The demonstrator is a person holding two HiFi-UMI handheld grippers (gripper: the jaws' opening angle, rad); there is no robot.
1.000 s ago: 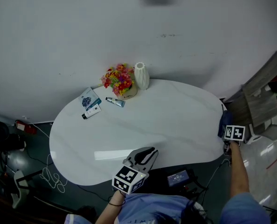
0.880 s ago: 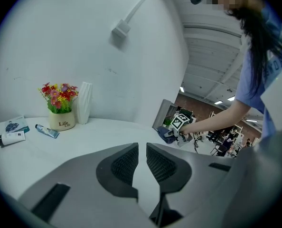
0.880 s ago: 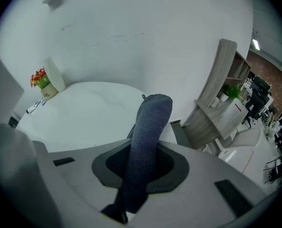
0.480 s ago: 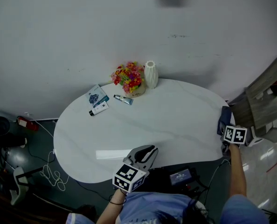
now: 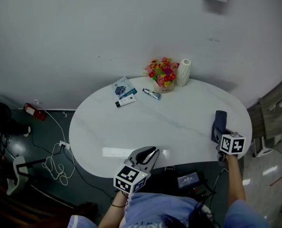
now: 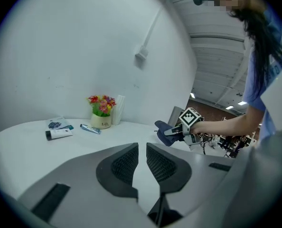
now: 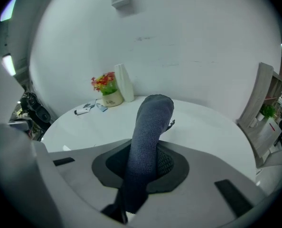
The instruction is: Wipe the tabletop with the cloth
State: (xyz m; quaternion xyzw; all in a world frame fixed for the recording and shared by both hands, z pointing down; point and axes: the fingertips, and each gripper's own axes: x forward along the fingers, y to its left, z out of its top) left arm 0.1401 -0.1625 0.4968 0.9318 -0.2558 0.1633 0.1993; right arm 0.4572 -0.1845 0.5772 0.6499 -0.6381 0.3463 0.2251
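Note:
A dark blue-grey cloth [image 7: 148,132] is clamped between the jaws of my right gripper [image 7: 145,163], sticking up and forward over the right end of the white oval tabletop [image 5: 179,122]. In the head view the cloth [image 5: 220,122] rises over the table's right edge, ahead of the right gripper [image 5: 221,136]. From the left gripper view the same cloth [image 6: 165,132] shows in the distance. My left gripper [image 5: 148,155] rests at the near table edge, jaws almost touching with nothing between them [image 6: 142,163].
At the table's far side stand a flower pot [image 5: 163,77] and a white vase [image 5: 183,72], with a tube [image 5: 151,94] and a booklet [image 5: 123,91] beside them. Cables [image 5: 53,163] lie on the floor at left; a device [image 5: 188,179] sits below the near edge.
The head view has swung, so the table now sits further right in frame. My right gripper with the cloth has moved in from beside the table's right edge to over it. The left gripper stays put.

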